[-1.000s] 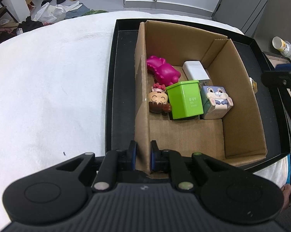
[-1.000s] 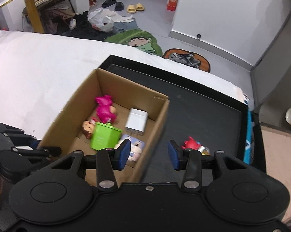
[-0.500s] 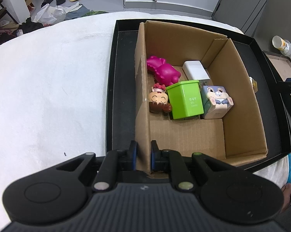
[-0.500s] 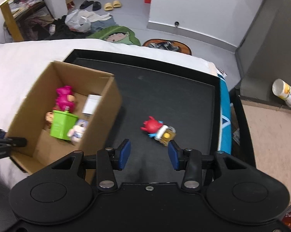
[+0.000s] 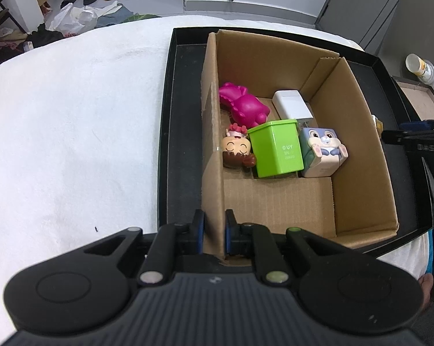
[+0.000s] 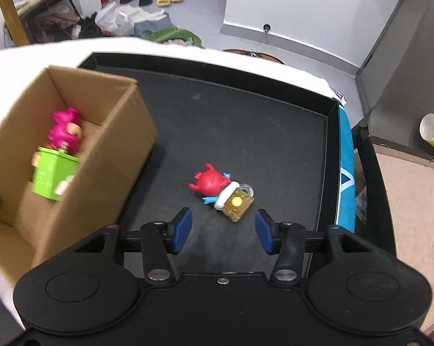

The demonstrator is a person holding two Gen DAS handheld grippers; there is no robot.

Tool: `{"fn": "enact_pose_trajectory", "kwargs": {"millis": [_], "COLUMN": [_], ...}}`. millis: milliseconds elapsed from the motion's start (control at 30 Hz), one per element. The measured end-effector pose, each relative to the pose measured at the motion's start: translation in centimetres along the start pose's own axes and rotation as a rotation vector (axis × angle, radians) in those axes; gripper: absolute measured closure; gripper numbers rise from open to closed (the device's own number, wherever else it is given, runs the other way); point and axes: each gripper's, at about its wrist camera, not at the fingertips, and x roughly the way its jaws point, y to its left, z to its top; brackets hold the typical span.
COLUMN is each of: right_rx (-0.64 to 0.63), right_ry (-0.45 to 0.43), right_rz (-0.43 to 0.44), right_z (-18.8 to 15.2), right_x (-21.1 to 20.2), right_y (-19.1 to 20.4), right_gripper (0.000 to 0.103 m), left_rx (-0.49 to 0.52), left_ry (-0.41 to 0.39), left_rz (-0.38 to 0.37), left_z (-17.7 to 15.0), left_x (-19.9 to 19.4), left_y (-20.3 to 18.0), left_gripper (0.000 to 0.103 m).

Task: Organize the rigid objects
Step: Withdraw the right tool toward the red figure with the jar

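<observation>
Your right claw [image 6: 222,232] has swung away from the box [image 6: 124,155] and now opens wide just near the red toy [image 6: 209,184] on the black tray [image 6: 274,132]. Your left claw [image 5: 214,232] stays pinched on the box wall. Grab the toy next.

A red toy figure [image 6: 209,183] with a gold, white-trimmed base lies on its side on the black tray [image 6: 274,132], apart from the open cardboard box [image 5: 358,150]. Inside the box sit a magenta figure [image 5: 244,108], a white block [image 5: 290,103], a green container [image 5: 276,148], a bunny cube [image 5: 322,151] and a doll head [image 5: 237,151].
</observation>
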Motion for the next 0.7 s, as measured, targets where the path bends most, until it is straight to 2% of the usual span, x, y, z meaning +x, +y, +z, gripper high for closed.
{"fn": "enact_pose_trajectory", "kwargs": {"millis": [300, 533, 700], "right_rx": [-0.021, -0.02, 0.006], "right_ry": [0.048, 0.043, 0.031], "right_rz": [-0.029, -0.06, -0.041], "right_z": [-0.3, -0.2, 0.2], "right_x": [2.8, 3.4, 3.4], "right_y": [-0.9, -0.7, -0.5], "right_gripper": [0.054, 0.051, 0.05], "left_rx": [-0.024, -0.02, -0.016], "left_ry": [0.003, 0.004, 0.006], "left_rz": [-0.001, 0.003, -0.006], "left_z": [0.1, 0.2, 0.2], "left_x": [0.1, 0.1, 0.1], "left_y": [0.2, 0.1, 0.3], "left_gripper": [0.09, 0.09, 0.09]}}
